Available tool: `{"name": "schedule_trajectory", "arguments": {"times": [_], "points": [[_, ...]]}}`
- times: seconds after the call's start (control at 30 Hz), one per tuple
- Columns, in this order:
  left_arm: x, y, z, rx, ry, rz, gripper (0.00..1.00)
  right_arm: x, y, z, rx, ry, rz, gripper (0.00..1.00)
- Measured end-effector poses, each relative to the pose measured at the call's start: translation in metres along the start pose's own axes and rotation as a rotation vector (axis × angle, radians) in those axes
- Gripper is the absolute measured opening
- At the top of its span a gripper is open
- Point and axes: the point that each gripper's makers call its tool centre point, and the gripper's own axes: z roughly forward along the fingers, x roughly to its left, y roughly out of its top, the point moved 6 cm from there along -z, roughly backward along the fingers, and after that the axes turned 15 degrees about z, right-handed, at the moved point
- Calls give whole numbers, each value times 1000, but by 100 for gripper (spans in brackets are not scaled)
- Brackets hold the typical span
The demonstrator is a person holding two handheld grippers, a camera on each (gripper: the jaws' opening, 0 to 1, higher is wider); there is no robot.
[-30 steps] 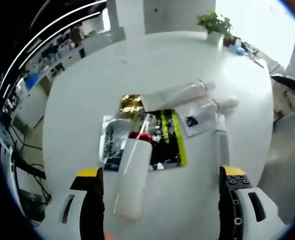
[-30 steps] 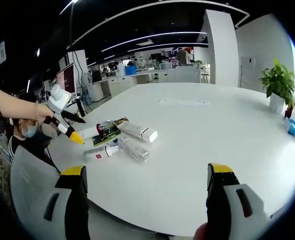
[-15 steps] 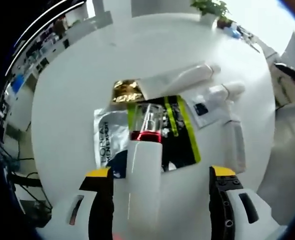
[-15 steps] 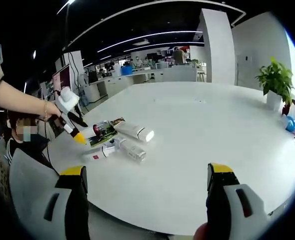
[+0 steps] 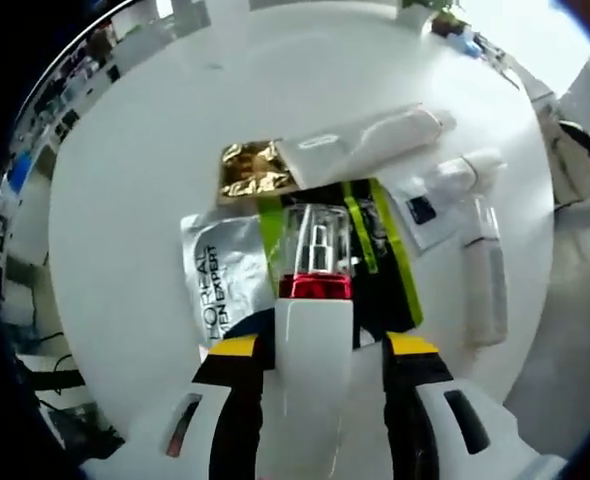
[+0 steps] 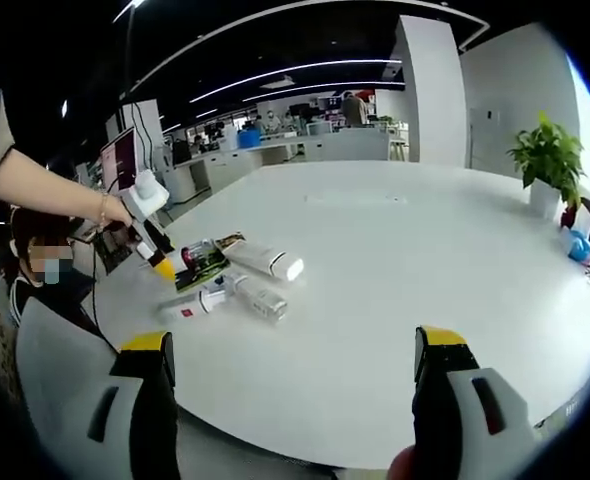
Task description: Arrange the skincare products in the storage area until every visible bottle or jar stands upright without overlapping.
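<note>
Left gripper view: the left hand-held gripper [image 5: 315,352] pinches a white pump bottle [image 5: 313,385] lying at six o'clock, its clear cap over a black-and-green sachet [image 5: 375,262] on the white surface [image 5: 135,200]. Right gripper view: the right hand-held gripper [image 6: 293,352] stands spread, with a white tube [image 6: 266,260] lying at ten o'clock.

The white bottle [image 5: 313,370] at lower centre of the left gripper view has a red collar under a clear cap. Behind it lie a black packet [image 5: 380,260] with lime-green stripes, a silver sachet [image 5: 215,285] with dark lettering, and a white tube [image 5: 360,150] with a crinkled gold end. The table [image 5: 155,140] is plain white. The jaw tips are yellow on black.
</note>
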Motion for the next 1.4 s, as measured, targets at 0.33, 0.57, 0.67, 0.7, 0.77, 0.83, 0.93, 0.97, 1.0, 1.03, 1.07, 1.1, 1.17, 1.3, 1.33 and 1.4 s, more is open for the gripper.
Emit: {"name": "schedule_trajectory", "arguments": {"times": [0.33,0.57,0.67,0.7,0.77,0.83,0.93,0.97,1.0,1.03,1.07,1.1,1.17,1.3,1.33,1.4], "points": [[6,0,0,50,12,22,32,-1,0,0,4,-7,1,100],[4,1,2,82,25,48,32,-1,-1,0,8,-8,1,100],[3,2,2,102,37,60,32,-1,-1,0,9,-8,-1,100],[3,3,3,108,40,63,32,-1,-1,0,9,-7,-1,100],[4,2,2,112,41,54,32,-1,-1,0,11,-10,-2,100],[4,2,1,107,44,45,31,-1,-1,0,10,-9,-2,100],[5,0,0,99,44,19,27,-1,-1,0,12,-12,-5,100],[5,0,1,94,42,23,26,-1,-1,1,12,-10,-5,100],[6,0,1,93,41,19,26,-1,-1,1,12,-10,-6,100],[6,0,1,93,40,20,26,-1,-1,0,12,-10,-9,100],[6,0,1,94,38,19,26,0,-1,0,12,-8,-9,100],[6,0,1,95,38,21,26,0,-1,1,11,-6,-9,100],[6,0,1,98,39,23,26,0,-1,0,10,-6,-11,100],[4,-1,-3,97,36,-2,26,0,-1,0,7,-3,-9,100],[4,0,-4,91,29,-11,25,0,-1,0,7,-2,-10,100],[2,2,-10,54,16,-45,25,1,-1,0,8,1,-12,100]]}}
